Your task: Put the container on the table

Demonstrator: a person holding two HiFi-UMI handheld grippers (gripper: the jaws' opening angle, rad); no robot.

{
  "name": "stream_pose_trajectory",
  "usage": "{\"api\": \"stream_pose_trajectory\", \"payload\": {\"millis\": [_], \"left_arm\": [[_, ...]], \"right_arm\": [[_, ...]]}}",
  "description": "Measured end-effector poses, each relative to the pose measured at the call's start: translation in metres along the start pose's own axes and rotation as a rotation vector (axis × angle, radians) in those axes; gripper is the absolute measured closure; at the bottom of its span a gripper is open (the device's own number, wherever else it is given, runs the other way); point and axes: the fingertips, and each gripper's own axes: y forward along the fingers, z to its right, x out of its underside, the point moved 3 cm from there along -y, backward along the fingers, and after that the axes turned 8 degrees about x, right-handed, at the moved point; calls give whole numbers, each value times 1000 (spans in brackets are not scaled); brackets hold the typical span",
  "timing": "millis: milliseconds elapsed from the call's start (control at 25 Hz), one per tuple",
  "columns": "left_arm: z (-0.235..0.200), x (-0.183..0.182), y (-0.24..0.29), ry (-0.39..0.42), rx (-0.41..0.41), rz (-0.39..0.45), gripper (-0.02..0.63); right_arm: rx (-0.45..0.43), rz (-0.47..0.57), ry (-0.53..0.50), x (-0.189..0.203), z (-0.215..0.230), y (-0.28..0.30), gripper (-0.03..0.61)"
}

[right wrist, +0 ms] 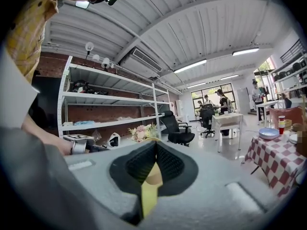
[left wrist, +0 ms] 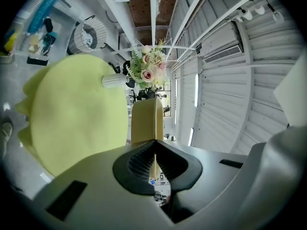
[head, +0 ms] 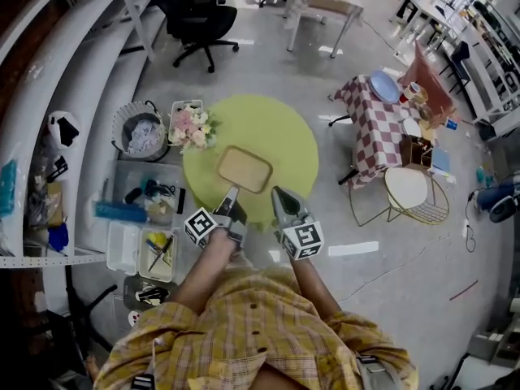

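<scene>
With the left gripper (head: 231, 193) jaws clamped on only one corner of the shallow tan rectangular tray container (head: 244, 167), its far end could sag or twist free. It might then skid across the round yellow-green counter (head: 288, 136) into the pink flower bouquet (head: 189, 126) at the counter's edge. The right gripper (head: 281, 195) jaws are pressed together, apparently on nothing. The container hangs over the counter's near half (touching or not, I cannot tell). It looks thin-walled, smooth, round-cornered and empty.
</scene>
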Motion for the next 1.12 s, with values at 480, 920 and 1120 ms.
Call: {"api": "stream_pose_trajectory", "payload": {"millis": [480, 920, 1120], "left_arm": [[-8, -10, 22, -14, 1, -31, 597], [-8, 4, 53, -6, -9, -4, 597], [-14, 9, 61, -2, -20, 13, 597]], "right_arm": [[18, -2, -36, -4, 3, 15, 580], [-3, 14, -40, -9, 37, 20, 580], [-22, 1, -35, -5, 46, 23, 580]]}}
